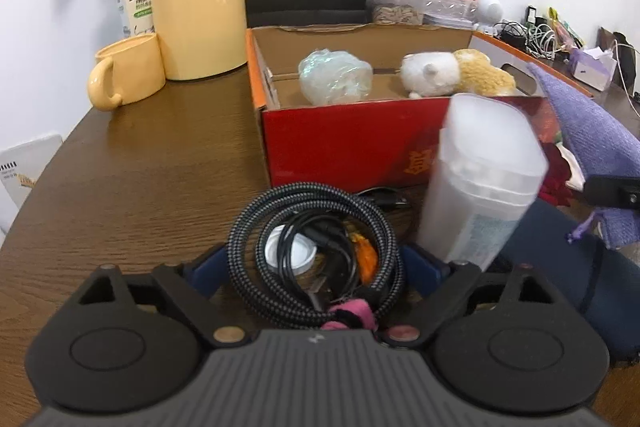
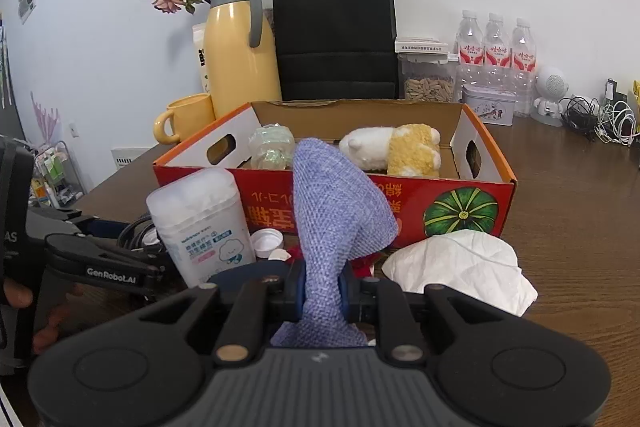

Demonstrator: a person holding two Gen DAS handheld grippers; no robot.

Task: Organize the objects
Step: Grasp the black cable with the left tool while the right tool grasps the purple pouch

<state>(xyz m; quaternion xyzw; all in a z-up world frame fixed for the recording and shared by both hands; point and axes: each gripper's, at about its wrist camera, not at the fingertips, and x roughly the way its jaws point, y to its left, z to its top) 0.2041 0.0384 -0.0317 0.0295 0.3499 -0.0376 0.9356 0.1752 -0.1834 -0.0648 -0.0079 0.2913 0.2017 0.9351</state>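
— Left wrist view? Low over the table (image 1: pixel 132 167), facing the red box (image 1: pixel 344 143) from close in.

— Right wrist view? Slightly farther back, further right, same heading. Shared: red box (image 2: pixel 440 203), yellow thermos (image 2: pixel 240 63), purple cloth (image 2: pixel 336 211).

Left gripper (image 1: pixel 316 263) spread wide around a coiled black braided cable (image 1: pixel 312 259); right gripper (image 2: pixel 322 293) clamped on a purple woven cloth (image 2: pixel 336 211).
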